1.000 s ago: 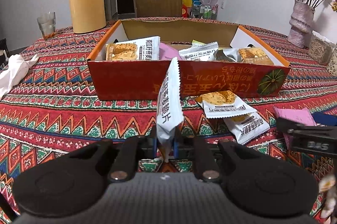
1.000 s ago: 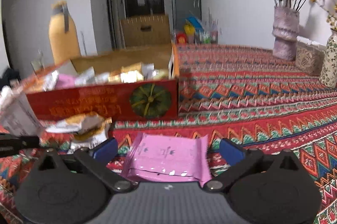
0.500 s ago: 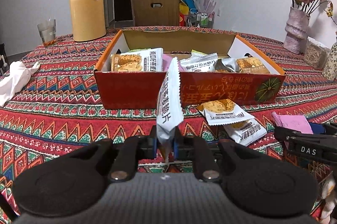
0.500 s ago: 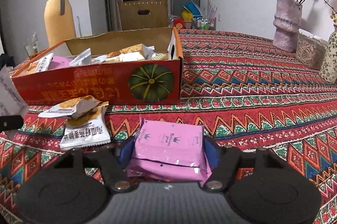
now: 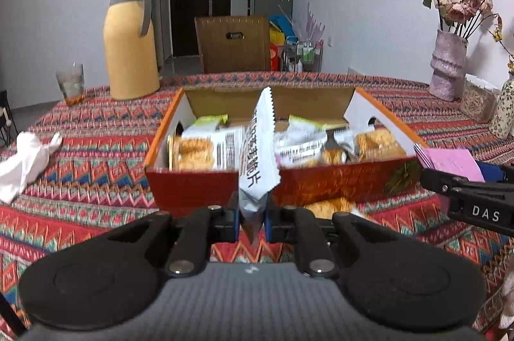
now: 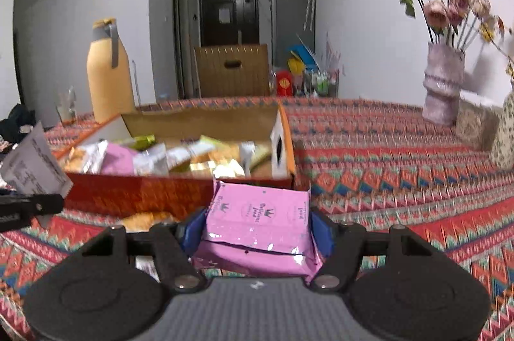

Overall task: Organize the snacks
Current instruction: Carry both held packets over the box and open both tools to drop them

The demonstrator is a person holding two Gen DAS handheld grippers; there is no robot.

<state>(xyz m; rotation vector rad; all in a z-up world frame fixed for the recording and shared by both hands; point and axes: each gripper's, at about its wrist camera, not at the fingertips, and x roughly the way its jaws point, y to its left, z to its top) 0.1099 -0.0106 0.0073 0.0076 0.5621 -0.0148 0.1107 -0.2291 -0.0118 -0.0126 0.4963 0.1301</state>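
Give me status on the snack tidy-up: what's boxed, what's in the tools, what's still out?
Done: the red box already holds several packets. In hand: the left tool is shut on a white packet, standing upright; the right tool grips a pink packet. Both are just short of the box. Left: at least one snack packet lies on the tablecloth before the box.

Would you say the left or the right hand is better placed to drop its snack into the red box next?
Probably the left. The left gripper holds its white packet centred on the red box, while the right gripper carries the pink packet off the box's right corner.
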